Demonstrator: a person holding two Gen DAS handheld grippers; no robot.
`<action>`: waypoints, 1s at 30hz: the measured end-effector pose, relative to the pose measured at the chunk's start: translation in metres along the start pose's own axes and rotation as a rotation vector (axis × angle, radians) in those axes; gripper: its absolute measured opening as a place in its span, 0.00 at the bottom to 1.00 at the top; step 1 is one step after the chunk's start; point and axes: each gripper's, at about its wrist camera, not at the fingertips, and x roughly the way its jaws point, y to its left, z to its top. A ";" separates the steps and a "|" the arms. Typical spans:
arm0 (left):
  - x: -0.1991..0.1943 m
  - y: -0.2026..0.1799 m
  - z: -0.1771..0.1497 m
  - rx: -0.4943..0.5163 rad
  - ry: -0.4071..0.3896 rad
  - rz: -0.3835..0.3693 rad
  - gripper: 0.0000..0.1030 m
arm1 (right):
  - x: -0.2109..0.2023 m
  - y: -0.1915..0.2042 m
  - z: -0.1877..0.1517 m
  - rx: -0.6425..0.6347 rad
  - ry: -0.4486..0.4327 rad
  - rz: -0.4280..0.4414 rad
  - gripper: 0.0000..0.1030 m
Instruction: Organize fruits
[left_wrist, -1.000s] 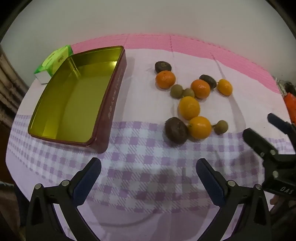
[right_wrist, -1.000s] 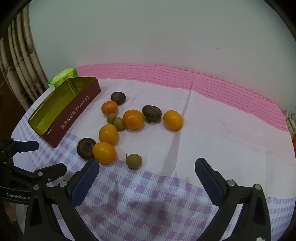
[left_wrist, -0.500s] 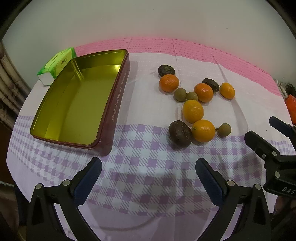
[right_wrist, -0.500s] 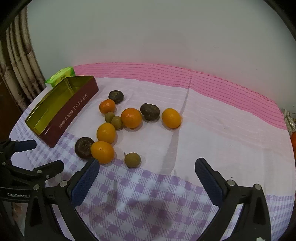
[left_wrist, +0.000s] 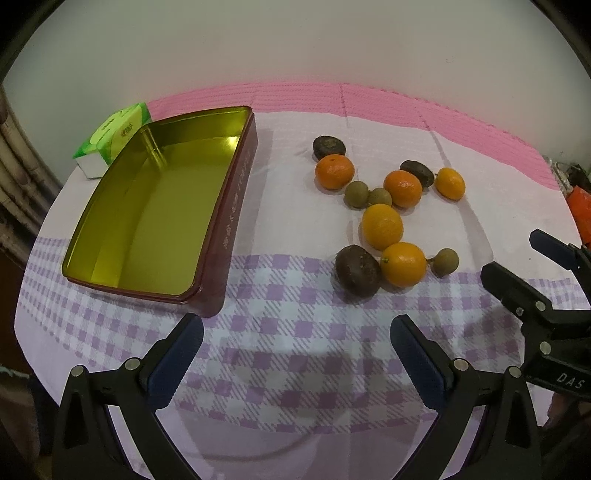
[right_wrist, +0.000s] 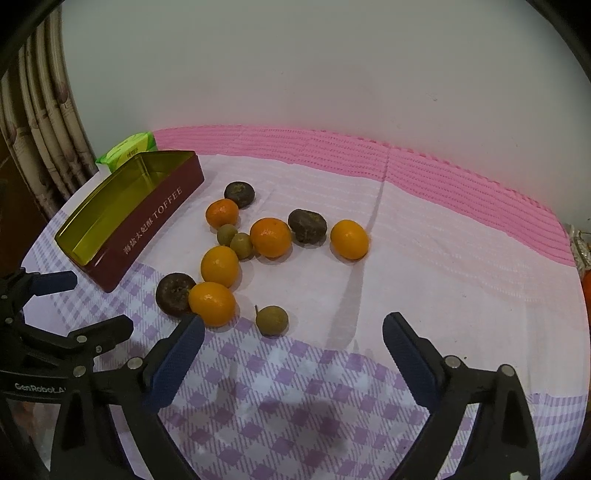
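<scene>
Left wrist view: the left gripper hangs above the checked cloth with its fingers wide apart and nothing between them. Ahead to its left lies the tin, its gold inside bare. A green box sits just beyond the tin's far left corner. Ahead to the right the fruits lie loose on the cloth, apart from the tin: five orange ones, three dark brown ones and three small olive ones. The nearest are a dark fruit touching an orange, with a small olive fruit just beside that. The right gripper shows at the right edge, fingers apart.

Right wrist view: the right gripper is likewise spread and holds nothing. The small olive fruit lies just ahead between its fingers, nearer the left one. The orange and the dark fruit sit by the left fingertip. The tin is far ahead to the left, the left gripper at the left edge.
</scene>
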 end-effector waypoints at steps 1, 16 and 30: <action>0.001 0.000 -0.001 0.003 0.002 0.001 0.97 | 0.000 0.000 0.000 -0.001 0.001 0.000 0.90; 0.009 0.004 -0.009 0.010 0.026 0.006 0.92 | 0.005 0.007 -0.004 -0.022 0.025 0.027 0.85; 0.012 0.002 -0.013 0.006 0.031 0.011 0.88 | 0.010 0.012 -0.006 -0.036 0.047 0.062 0.73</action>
